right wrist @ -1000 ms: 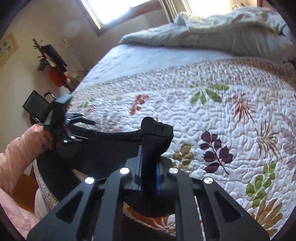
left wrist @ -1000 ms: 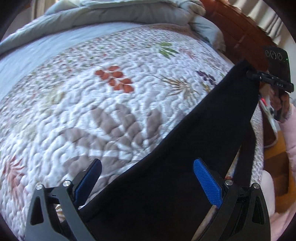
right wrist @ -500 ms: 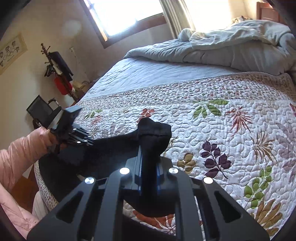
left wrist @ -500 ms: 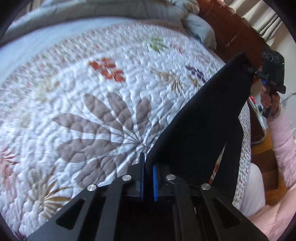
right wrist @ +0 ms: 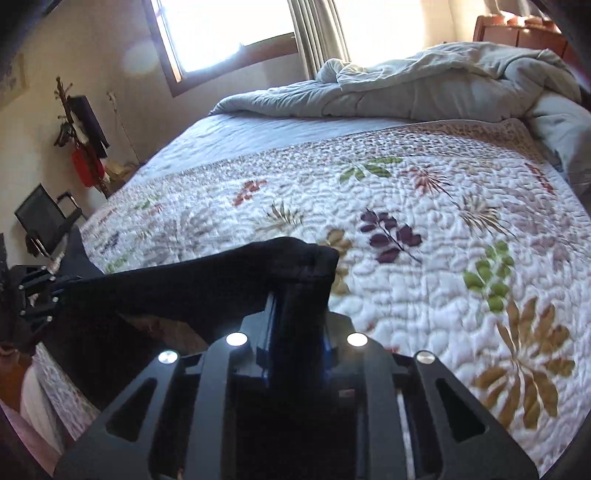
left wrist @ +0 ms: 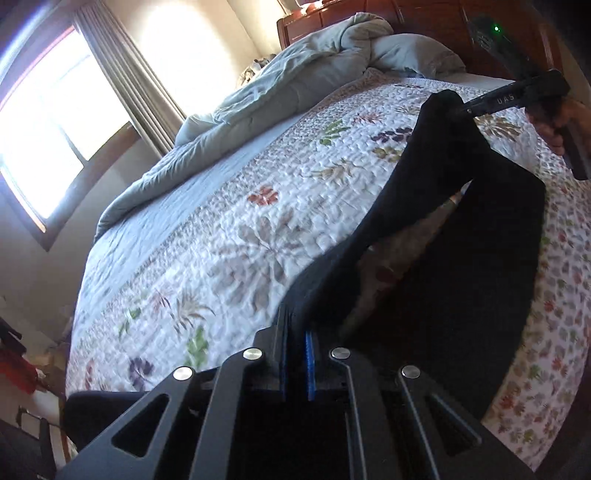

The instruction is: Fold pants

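Each hand-held gripper pinches an end of the black pants [left wrist: 436, 206]: left [left wrist: 295, 332], right [right wrist: 295, 295], the cloth stretched between them above the quilt [right wrist: 424, 229].

The pants [left wrist: 424, 192] are plain black. The quilt [right wrist: 424, 206] is white with green, purple, rust and tan leaf prints. The comforter [right wrist: 424, 88] is pale grey-blue. Tool pads [left wrist: 308, 365] are blue.

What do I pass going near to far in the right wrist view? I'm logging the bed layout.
right gripper → black pants → floral quilt → plain blue sheet → rumpled grey comforter → window
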`<act>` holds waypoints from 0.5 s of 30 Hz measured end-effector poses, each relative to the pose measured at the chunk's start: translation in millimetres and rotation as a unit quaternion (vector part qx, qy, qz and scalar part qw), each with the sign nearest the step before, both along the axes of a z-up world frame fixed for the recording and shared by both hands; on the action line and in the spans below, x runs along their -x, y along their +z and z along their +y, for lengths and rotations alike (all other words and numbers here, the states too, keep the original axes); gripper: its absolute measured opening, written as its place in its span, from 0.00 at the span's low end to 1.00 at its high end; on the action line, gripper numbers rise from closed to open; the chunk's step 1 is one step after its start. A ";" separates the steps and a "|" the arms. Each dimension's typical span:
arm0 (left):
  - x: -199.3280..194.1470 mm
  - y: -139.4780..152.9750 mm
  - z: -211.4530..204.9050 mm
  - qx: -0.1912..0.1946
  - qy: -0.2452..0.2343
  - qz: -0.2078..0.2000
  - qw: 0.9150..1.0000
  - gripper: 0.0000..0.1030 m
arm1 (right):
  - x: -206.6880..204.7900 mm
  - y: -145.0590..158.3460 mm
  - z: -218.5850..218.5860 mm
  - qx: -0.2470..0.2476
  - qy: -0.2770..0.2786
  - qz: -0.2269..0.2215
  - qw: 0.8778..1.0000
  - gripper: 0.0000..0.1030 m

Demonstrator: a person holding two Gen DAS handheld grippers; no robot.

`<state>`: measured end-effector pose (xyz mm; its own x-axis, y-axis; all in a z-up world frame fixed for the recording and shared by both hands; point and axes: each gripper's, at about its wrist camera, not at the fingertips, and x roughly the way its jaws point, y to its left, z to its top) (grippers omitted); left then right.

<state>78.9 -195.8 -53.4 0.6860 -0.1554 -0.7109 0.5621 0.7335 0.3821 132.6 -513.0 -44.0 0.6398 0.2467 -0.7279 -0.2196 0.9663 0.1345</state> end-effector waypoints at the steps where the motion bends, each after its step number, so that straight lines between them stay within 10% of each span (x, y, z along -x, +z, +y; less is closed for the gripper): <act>1: 8.0 -3.9 1.0 0.004 0.002 0.009 1.000 0.07 | 8.3 -3.1 -0.8 0.010 -0.008 0.000 1.000 0.36; 8: 52.1 -49.0 9.8 -0.016 -0.005 0.058 0.998 0.07 | 73.5 -20.1 -14.8 -0.035 -0.041 0.045 0.998 0.66; 15: 63.7 -68.3 6.9 -0.030 0.009 0.061 0.998 0.10 | 121.3 -44.4 -27.9 -0.157 -0.080 0.120 0.977 0.73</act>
<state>15.3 -188.9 -121.7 0.5960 -0.0978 -0.7970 0.5941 0.7215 0.3557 11.4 -540.8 -88.4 0.5091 0.3929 -0.7658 0.0048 0.8884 0.4590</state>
